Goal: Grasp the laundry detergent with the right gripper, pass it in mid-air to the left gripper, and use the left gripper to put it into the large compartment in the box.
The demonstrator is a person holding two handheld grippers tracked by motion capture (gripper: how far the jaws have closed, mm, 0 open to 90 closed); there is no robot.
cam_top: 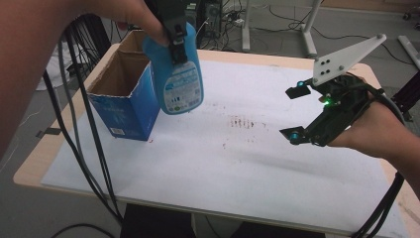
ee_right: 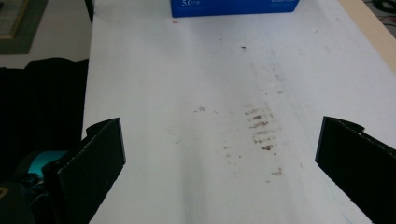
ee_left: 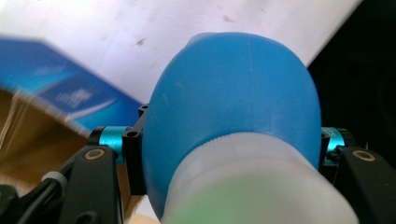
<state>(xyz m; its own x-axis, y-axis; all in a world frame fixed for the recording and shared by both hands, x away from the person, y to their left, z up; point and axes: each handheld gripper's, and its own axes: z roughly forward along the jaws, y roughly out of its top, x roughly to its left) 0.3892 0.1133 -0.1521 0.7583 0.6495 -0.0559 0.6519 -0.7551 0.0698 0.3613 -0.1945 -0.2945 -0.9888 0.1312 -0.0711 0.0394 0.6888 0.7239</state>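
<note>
High view: my left fingers (cam_top: 174,37) are gripping the blue bottle (cam_top: 177,74), hanging upright just right of the open box (cam_top: 124,94). Left gripper view: bottle (ee_left: 233,112) clamped. Right gripper view: my right fingers (ee_right: 219,163) are spreading wide over the counter (ee_right: 187,70).

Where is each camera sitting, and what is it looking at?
High view: above the table, looking down; left gripper holds the blue bottle beside the open box; right gripper, both forearms.
Left gripper view: on that gripper, facing the bottle between its jaws.
Right gripper view: between open jaws, facing the stained sheet.
Shared: the box.
</note>
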